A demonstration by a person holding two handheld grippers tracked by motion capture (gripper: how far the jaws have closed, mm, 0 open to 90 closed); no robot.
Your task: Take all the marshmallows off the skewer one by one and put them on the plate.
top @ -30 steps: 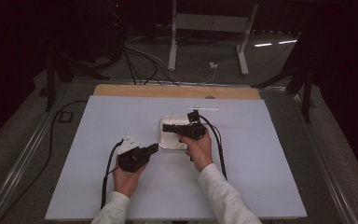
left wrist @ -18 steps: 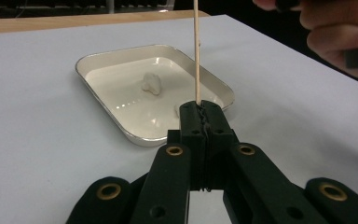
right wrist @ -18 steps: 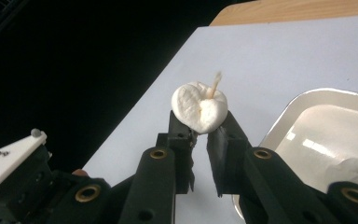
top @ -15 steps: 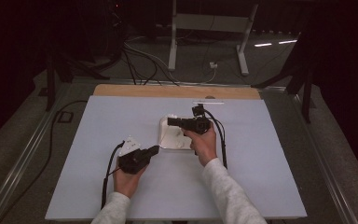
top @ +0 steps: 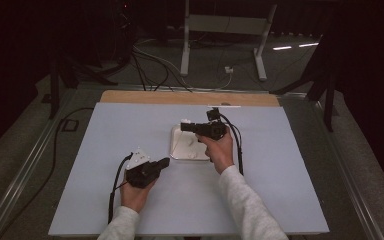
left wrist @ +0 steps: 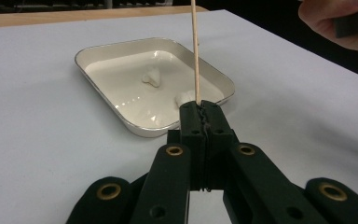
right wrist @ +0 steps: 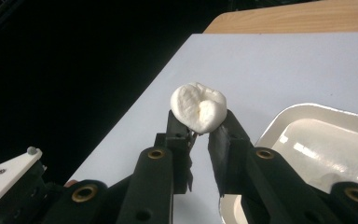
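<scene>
A white marshmallow (right wrist: 199, 107) is pinched between the tips of my right gripper (right wrist: 198, 123), which is shut on it. In the high view the right gripper (top: 184, 126) hangs over the far side of a white enamel tray (top: 174, 150). My left gripper (left wrist: 200, 109) is shut on a thin wooden skewer (left wrist: 196, 46) that stands upright from its jaws. It rests low, just in front of the tray (left wrist: 116, 116), where two more marshmallows (left wrist: 151, 77) lie. The left gripper (top: 165, 161) points toward the tray's near left corner.
A pale blue-grey mat (top: 280, 170) covers the table, with a wooden strip (top: 180, 97) along its far edge. Cables (top: 112, 195) trail from both grippers. Dark floor, cords and a stand leg (top: 185, 45) lie beyond the table.
The right gripper has risen a little from the tray and shifted slightly right, with the marshmallow in it. The left gripper has hardly moved.
</scene>
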